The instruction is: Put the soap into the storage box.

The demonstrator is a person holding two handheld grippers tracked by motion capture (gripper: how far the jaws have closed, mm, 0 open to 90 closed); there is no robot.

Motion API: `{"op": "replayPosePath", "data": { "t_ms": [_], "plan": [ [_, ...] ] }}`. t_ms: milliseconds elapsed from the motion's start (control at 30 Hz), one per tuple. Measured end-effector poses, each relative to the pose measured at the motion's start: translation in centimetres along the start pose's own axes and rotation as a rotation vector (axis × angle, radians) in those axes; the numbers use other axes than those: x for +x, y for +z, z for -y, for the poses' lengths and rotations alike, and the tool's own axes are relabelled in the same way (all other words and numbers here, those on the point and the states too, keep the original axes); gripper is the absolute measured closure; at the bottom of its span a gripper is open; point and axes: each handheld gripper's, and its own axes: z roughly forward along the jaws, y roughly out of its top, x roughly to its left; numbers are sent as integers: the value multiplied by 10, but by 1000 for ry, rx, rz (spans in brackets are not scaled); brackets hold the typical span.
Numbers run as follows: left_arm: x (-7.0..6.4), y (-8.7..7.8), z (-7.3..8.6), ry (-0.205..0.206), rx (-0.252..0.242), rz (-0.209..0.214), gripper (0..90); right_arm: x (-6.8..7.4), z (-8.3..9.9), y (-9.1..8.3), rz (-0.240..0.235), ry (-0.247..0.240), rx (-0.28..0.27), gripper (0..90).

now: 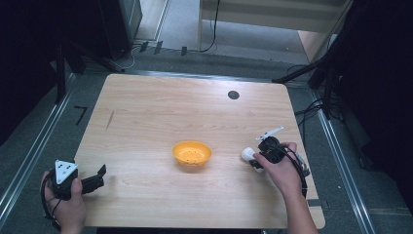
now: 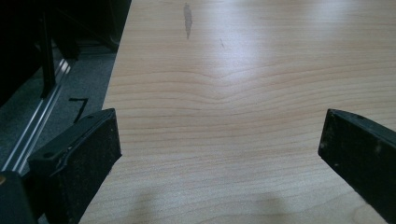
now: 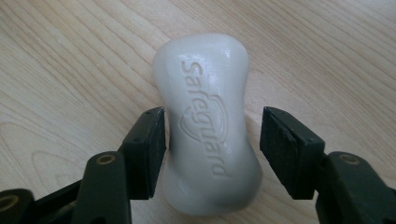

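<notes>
Wooden table (image 1: pixel 146 107), white soap bar (image 3: pixel 208 121) lying flat lengthwise between parted right tongs (image 3: pixel 212 140), left tongs (image 2: pixel 219 144) wide open, empty.

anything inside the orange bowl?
The orange bowl looks empty: small dots, maybe drain holes, show on its inner floor. The near inner wall is hidden behind its rim. The white soap bar lies on the table.

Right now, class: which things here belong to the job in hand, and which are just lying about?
Likely in the job:
white soap bar, between the right gripper's open jaws
orange bowl

Lying about or idle:
left gripper, open
black disc on the table
</notes>
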Motion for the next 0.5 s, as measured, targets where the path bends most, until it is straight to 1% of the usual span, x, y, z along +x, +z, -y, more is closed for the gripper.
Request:
{"op": "replayPosePath", "data": {
  "t_ms": [33,233,433,500],
  "plan": [
    [0,0,0,-1,0,-1,0,1,-2,3,7,-13,17,436],
    [0,0,0,0,1,-1,0,3,-5,12,6,-27,51,468],
    [0,0,0,3,5,-2,0,1,-5,14,1,-33,48,483],
    [0,0,0,3,5,-2,0,2,-5,14,4,-45,49,485]
  ]
}}
